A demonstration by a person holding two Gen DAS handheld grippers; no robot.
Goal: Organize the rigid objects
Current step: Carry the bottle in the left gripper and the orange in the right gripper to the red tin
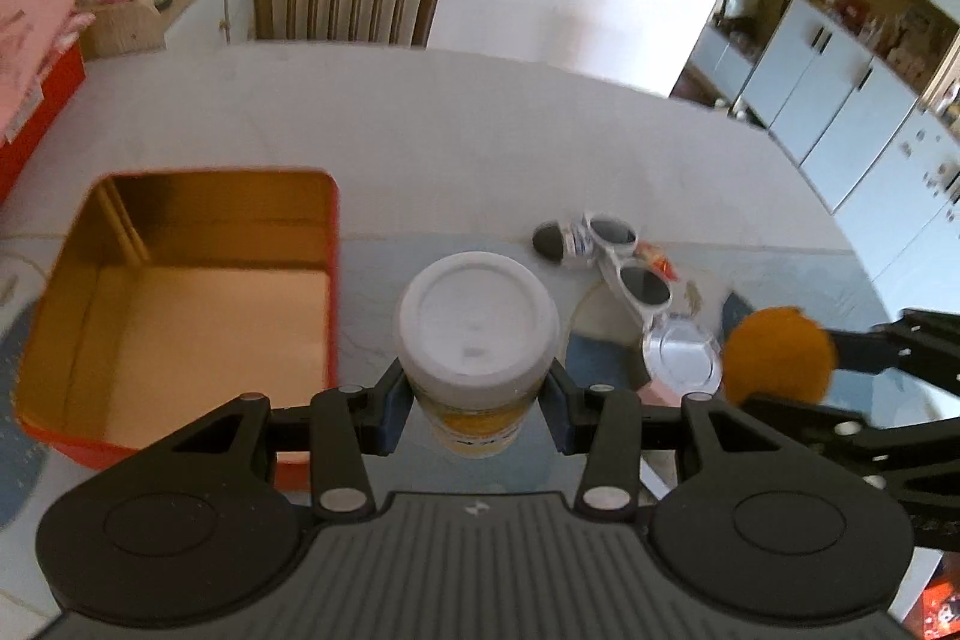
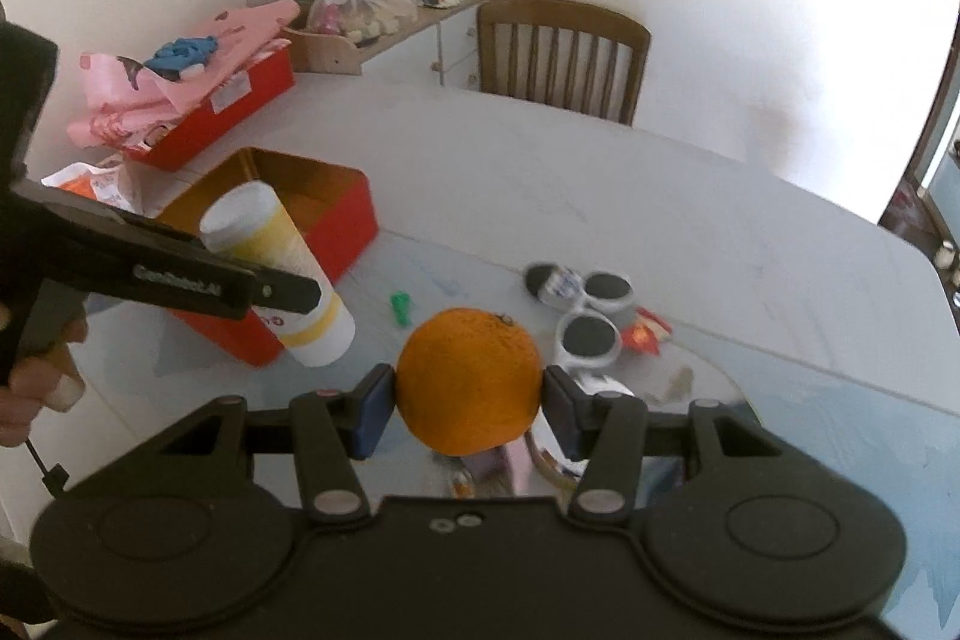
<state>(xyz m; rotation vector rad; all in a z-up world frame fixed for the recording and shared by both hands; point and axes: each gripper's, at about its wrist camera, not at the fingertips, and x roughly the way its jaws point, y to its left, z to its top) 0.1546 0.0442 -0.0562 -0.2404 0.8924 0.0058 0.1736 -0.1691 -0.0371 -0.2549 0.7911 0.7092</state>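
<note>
Bench (image 2: 690, 220): we find a pale top, rounded at the far right corner.
Near half: we note a bluish patterned cover (image 2: 840, 436).
Open tin (image 1: 180, 292): red outside, gold inside, resting at the left.
Sunglasses (image 1: 624, 256): white frame, dark lenses, lying right of the tin and well apart from it.
Green piece (image 2: 401, 307): small, between tin and sunglasses.
Red wrapper (image 2: 645, 334): just beside the sunglasses.
Red box (image 2: 228, 100): at the far left, pink cloth heaped in it.
</note>
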